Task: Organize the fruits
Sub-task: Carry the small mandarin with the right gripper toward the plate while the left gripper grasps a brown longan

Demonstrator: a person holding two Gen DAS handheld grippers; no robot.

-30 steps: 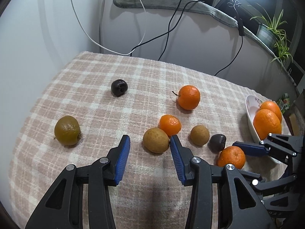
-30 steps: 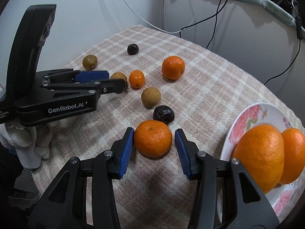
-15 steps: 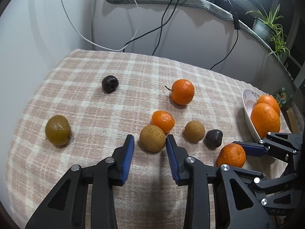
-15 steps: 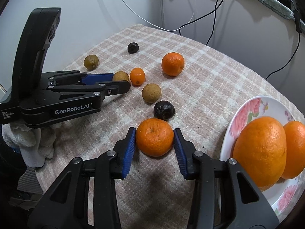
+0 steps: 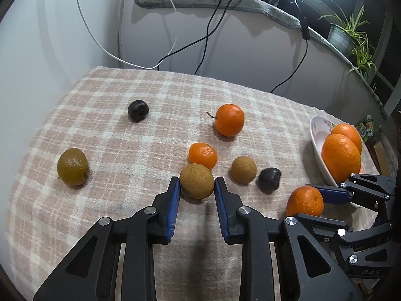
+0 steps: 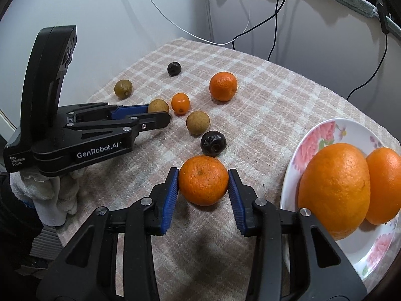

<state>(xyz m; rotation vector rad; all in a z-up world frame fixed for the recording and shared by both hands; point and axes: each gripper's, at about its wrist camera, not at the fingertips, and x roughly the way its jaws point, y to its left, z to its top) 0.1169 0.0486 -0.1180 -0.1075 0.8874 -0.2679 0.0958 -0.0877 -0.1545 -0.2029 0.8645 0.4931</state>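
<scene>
While both grippers sit low over the checked cloth (image 5: 125, 115), each is clamped on a fruit: the left gripper (image 5: 197, 185) squeezes a round tan fruit (image 5: 197, 180) and the right gripper (image 6: 203, 179) pinches a mandarin (image 6: 203, 179), stem dimple facing up. Neither fruit has much of a long axis. The mandarin sits just left of the floral plate (image 6: 318, 135), which holds two oranges (image 6: 334, 190) at the cloth's right edge. Lots of bare cloth far-left of the plate.
</scene>
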